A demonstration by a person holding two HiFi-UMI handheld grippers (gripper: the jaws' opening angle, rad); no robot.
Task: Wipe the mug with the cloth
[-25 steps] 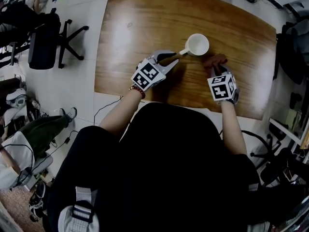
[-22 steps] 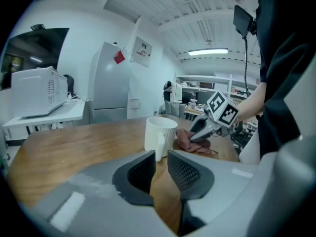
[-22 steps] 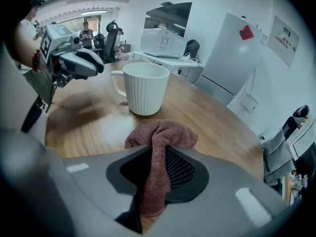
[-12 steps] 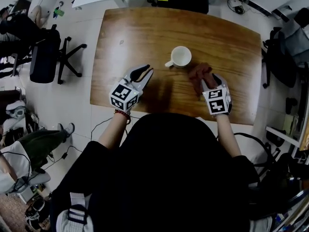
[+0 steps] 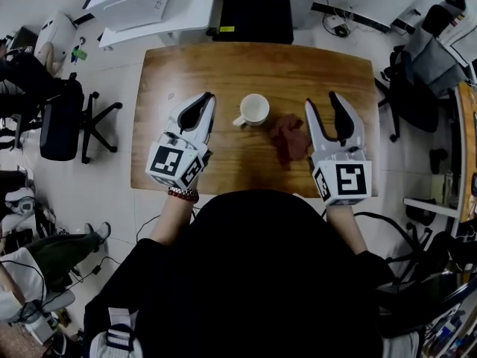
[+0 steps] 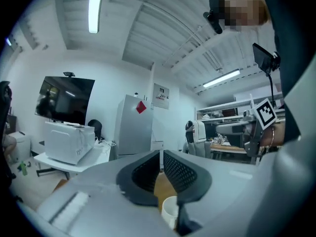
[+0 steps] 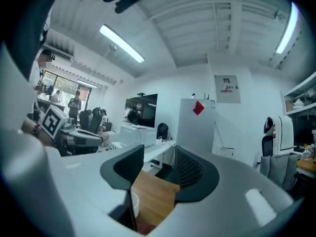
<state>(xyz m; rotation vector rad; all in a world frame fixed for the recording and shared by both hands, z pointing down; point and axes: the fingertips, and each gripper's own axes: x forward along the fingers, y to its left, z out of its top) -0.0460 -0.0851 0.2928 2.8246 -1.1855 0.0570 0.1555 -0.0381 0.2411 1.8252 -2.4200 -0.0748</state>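
Note:
A white mug (image 5: 255, 110) stands upright on the wooden table (image 5: 223, 66), its handle to the left. A crumpled reddish-brown cloth (image 5: 289, 139) lies on the table just right of it. My left gripper (image 5: 204, 101) is raised above the table, left of the mug, with its jaws together and nothing in them. My right gripper (image 5: 323, 104) hovers right of the cloth, jaws spread and empty. In the left gripper view the left gripper (image 6: 161, 154) points out over the mug (image 6: 170, 211). The right gripper view has the right gripper (image 7: 160, 152) above the mug (image 7: 133, 206) and cloth (image 7: 148, 228).
An office chair (image 5: 67, 118) stands left of the table and another chair (image 5: 417, 73) on the right. Behind the table are a white desk with a box (image 5: 149, 2) and a black unit (image 5: 257, 17). Cables lie on the floor.
The left gripper let go of the mug handle and drew back. The right gripper opened and left the cloth on the table. Both grippers rose off the table.

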